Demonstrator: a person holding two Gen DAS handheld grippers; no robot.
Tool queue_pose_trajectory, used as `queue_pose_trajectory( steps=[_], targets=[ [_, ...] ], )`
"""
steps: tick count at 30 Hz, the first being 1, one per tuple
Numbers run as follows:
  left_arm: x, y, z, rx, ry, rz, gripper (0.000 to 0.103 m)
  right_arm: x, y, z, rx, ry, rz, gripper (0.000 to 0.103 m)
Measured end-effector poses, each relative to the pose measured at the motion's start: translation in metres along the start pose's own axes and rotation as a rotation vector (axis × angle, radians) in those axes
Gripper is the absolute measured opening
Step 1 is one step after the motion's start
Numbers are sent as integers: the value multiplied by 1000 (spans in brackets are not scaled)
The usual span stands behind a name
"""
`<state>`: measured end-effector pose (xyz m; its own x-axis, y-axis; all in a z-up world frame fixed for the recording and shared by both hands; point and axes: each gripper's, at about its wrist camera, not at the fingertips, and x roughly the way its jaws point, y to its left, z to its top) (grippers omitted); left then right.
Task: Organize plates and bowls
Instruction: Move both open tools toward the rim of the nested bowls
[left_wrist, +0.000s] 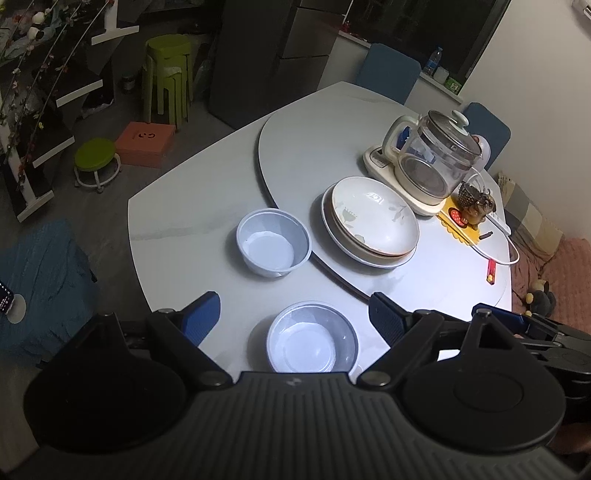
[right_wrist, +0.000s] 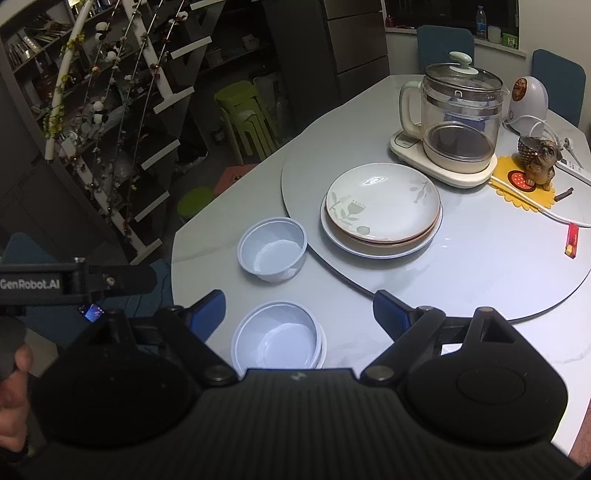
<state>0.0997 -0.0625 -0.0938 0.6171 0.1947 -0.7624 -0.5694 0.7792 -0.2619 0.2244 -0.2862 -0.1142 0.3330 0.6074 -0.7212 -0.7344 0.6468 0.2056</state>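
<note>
Both the left hand-held gripper (left_wrist: 291, 314) and the right hand-held gripper (right_wrist: 299, 314) hover with jaws spread wide and empty over the near bowl (left_wrist: 312, 338), which sits upright, mouth up, on the desk (left_wrist: 192, 221), the far bowl (left_wrist: 273, 242) likewise upright beside the level stack of plates (left_wrist: 373, 221) on the turntable (left_wrist: 314, 147).

Cream plate (right_wrist: 384, 206) with grey-green flowers (brown-rimmed), pale bowls (right_wrist: 272, 249)

Both views are dim and bluish, with the room behind nearly dark. Light from above falls on the pale surface (left_wrist: 207, 206), leaving a small glare spot on the top plate (right_wrist: 373, 180). Fisheye bending curves the edges. Focus is fairly sharp, slightly grainy.
</note>
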Motion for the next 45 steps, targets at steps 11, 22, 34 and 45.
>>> queue_pose_trajectory(
  steps=[11, 22, 34, 45],
  targets=[
    [30, 29, 31, 3, 13, -19, 90, 37, 11, 17, 56, 22, -9, 88],
    [85, 63, 63, 24, 90, -65, 90, 77, 23, 36, 127, 42, -82, 88],
    [145, 108, 89, -11, 165, -98, 90, 129, 39, 53, 229, 58, -116, 81],
    [201, 123, 102, 8, 256, -164, 77, 171, 43, 57, 292, 133, -194, 64]
  ],
)
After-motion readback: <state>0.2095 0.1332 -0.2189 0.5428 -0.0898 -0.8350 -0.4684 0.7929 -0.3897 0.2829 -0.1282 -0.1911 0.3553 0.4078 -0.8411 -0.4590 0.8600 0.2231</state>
